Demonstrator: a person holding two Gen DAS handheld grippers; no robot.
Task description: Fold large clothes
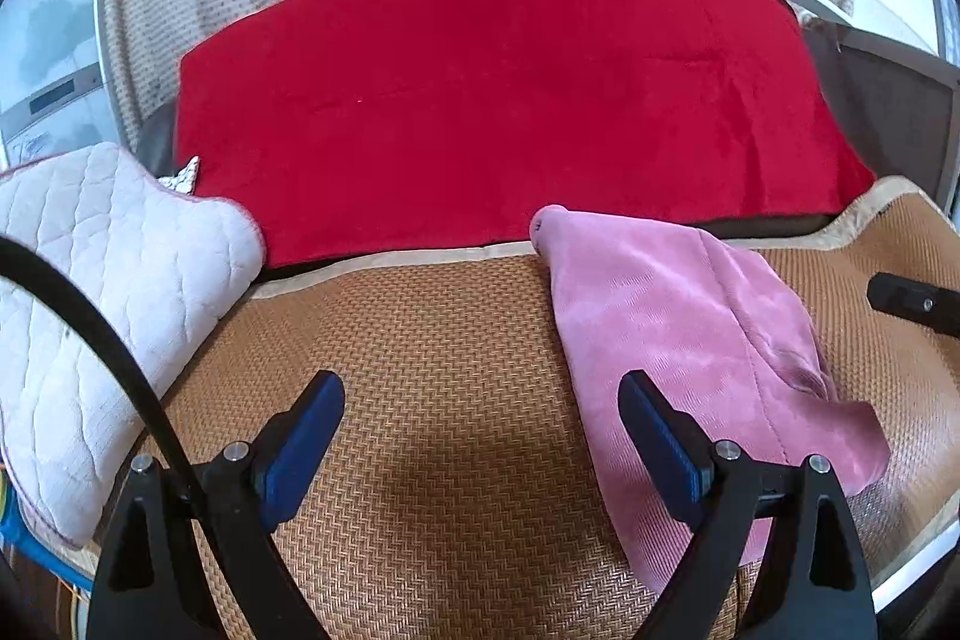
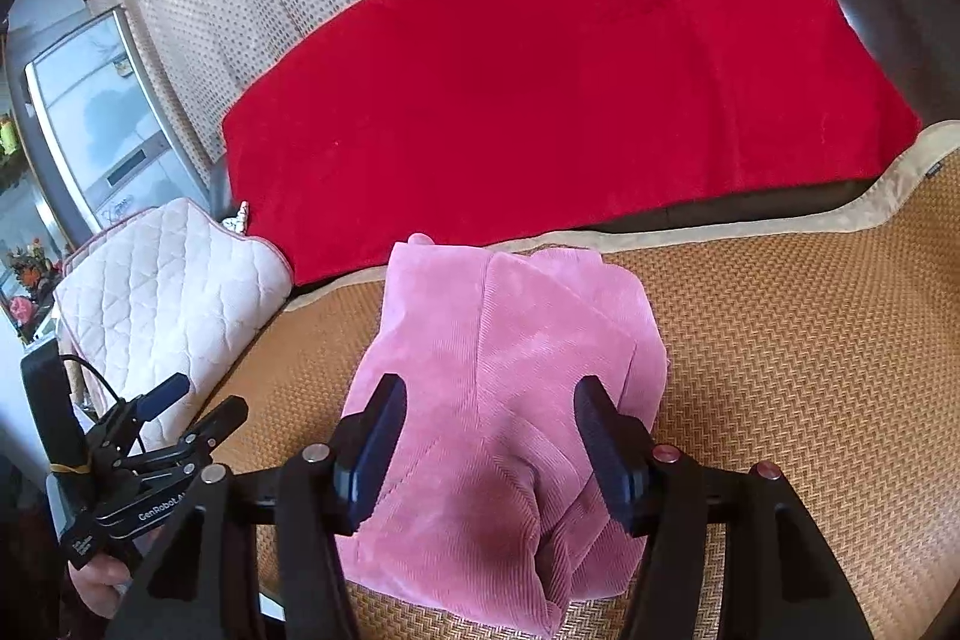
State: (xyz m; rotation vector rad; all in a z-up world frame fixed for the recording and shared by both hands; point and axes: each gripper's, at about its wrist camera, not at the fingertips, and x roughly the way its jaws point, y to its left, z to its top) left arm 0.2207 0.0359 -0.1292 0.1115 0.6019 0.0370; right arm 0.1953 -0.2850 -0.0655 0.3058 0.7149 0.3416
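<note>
In the left wrist view, the left tongs (image 1: 480,436) stand spread wide over bare woven mat (image 1: 432,340), nothing between the blue pads. The folded pink garment (image 1: 690,328) lies to their right on the mat; its near end is cut off behind the right-hand finger, so its full outline cannot be read. Its long axis runs from the mat's far border toward the camera, slanting right. Only a black tip of the right tongs (image 1: 912,307) enters at the right edge. A quilted white cushion (image 1: 108,292) crowds the left side, partly hidden by a black cable (image 1: 90,316). Beyond the mat's beige border lies a red blanket (image 1: 492,100).

In the right wrist view, the right tongs (image 2: 489,436) hang above the pink garment (image 2: 510,370), jaws parted and, as far as the angle shows, not pressing the cloth. The garment's near hem drops out of sight between the fingers. Open mat stretches to its right. The left tongs (image 2: 198,397) appear at lower left, beside the cushion (image 2: 168,280), with a hand (image 2: 96,583) barely visible beneath.
</note>
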